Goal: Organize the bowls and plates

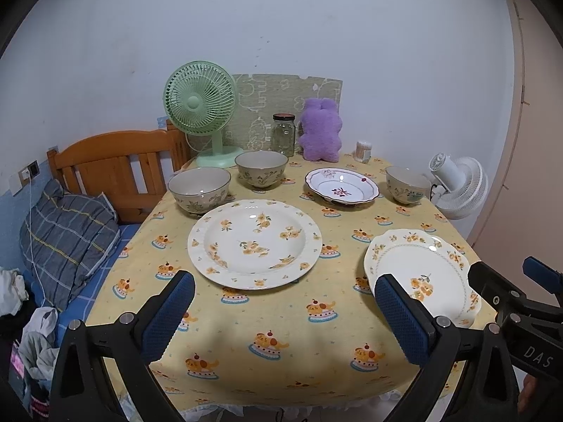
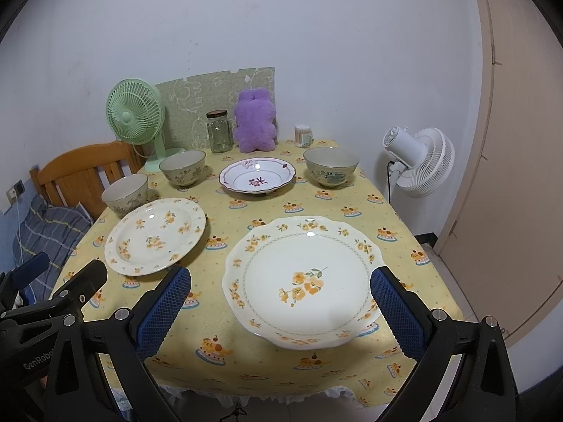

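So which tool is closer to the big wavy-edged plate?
Right. The right tool hangs open straight over the wavy-edged plate; the left tool is off to its left, nearer the round plate.

Glazed, glossy ceramic on the round yellow-flowered plate (image 1: pixel 255 242) just ahead of the left gripper (image 1: pixel 281 316), with lamp glints on its rim. Same shiny glaze on the scalloped plate (image 2: pixel 304 281) between the right gripper (image 2: pixel 279 313) fingers' line of sight. Matt printed cloth beneath: the tablecloth (image 1: pixel 281 323), slightly wrinkled. Dimpled blue rubbery pads (image 1: pixel 169 316) on matt black plastic. Farther ahead, clear glass jar (image 1: pixel 283 135), fuzzy purple plush (image 1: pixel 320 130), varnished wooden bed frame (image 1: pixel 116 165).
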`<state>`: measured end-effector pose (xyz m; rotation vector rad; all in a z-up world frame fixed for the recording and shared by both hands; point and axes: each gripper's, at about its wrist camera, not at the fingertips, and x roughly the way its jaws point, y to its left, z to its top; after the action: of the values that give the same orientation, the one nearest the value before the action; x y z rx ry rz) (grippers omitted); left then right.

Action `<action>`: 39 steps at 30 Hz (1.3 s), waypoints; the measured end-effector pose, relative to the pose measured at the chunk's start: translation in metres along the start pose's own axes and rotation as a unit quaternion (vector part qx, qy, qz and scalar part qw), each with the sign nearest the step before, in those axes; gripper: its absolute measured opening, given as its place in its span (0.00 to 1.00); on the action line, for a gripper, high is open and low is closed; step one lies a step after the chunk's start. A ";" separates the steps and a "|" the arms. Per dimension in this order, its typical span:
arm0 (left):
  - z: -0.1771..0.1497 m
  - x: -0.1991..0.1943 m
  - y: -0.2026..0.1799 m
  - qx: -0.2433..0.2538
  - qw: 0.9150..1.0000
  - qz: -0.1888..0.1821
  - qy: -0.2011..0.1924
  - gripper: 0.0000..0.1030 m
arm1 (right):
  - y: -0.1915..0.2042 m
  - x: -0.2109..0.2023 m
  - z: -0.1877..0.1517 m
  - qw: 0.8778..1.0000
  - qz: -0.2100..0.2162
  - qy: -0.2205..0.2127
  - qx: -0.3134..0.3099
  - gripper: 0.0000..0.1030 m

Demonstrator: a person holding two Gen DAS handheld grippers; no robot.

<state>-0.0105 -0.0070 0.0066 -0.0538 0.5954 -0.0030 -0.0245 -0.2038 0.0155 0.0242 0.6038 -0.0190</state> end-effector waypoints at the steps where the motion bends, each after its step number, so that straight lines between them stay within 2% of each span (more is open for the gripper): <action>1: 0.000 0.000 0.000 0.000 1.000 0.001 0.000 1.00 | 0.000 0.000 0.000 1.000 -0.001 0.001 0.000 1.00; 8: 0.002 0.003 0.001 0.007 1.000 0.000 0.000 0.98 | 0.006 0.004 0.001 1.000 -0.005 0.007 -0.003 1.00; 18: 0.007 0.021 0.003 0.026 0.999 -0.022 0.011 0.82 | 0.022 0.017 0.004 1.000 -0.020 0.015 0.000 0.99; 21: 0.007 0.027 -0.002 0.036 0.999 -0.028 0.020 0.77 | 0.023 0.022 0.003 0.999 -0.029 0.022 0.002 0.95; 24: 0.009 0.034 -0.008 0.044 0.998 -0.030 0.027 0.75 | 0.021 0.028 0.005 0.999 -0.038 0.032 0.005 0.94; 33: 0.015 0.071 -0.048 0.066 0.995 -0.053 0.060 0.65 | -0.010 0.060 0.013 0.997 -0.046 0.056 0.018 0.89; 39: 0.018 0.105 -0.081 0.060 0.992 -0.052 0.093 0.65 | -0.042 0.099 0.026 0.995 -0.044 0.086 0.014 0.86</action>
<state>0.0873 -0.0888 -0.0332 0.0321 0.7777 -0.1457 0.0707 -0.2478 -0.0202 0.0269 0.7765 -0.1111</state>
